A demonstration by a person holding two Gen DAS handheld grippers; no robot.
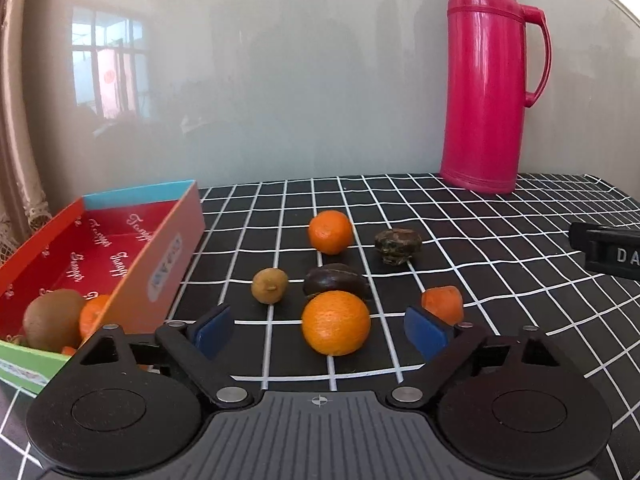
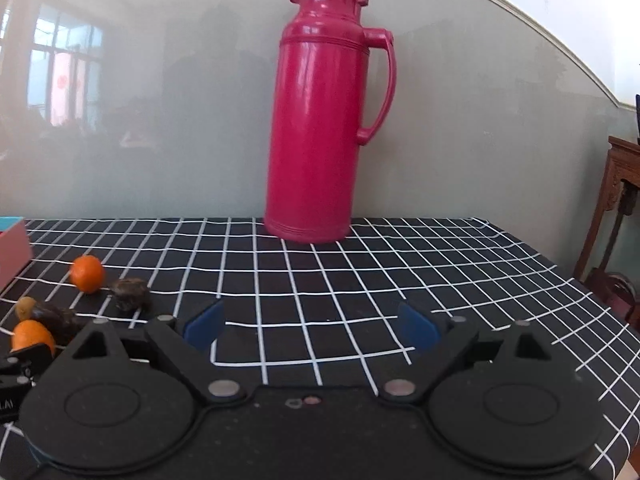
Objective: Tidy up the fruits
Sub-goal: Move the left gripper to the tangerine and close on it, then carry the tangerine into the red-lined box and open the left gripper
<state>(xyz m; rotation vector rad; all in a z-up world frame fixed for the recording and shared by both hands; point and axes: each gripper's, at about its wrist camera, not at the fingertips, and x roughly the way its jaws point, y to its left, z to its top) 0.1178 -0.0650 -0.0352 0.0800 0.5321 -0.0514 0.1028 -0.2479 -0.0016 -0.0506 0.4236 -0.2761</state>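
Observation:
My left gripper point(image 1: 320, 330) is open, its blue pads on either side of a near orange point(image 1: 335, 328) that lies on the black grid cloth. Behind it lie a dark brown fruit point(image 1: 334, 282), a small tan fruit point(image 1: 269, 285), a far orange point(image 1: 330, 232), a dark knobbly fruit point(image 1: 397, 245) and an orange piece point(image 1: 443, 304). A red box point(image 1: 120, 256) at the left holds a kiwi point(image 1: 52, 318) and an orange. My right gripper point(image 2: 312, 326) is open and empty above bare cloth; the far orange point(image 2: 87, 273) and the knobbly fruit point(image 2: 130, 293) lie to its left.
A tall pink thermos point(image 1: 486, 80) stands at the back against the grey wall, also straight ahead in the right wrist view point(image 2: 324, 120). The right gripper's black body point(image 1: 608, 250) shows at the right edge. A wooden stand point(image 2: 622, 200) is beyond the table's right edge.

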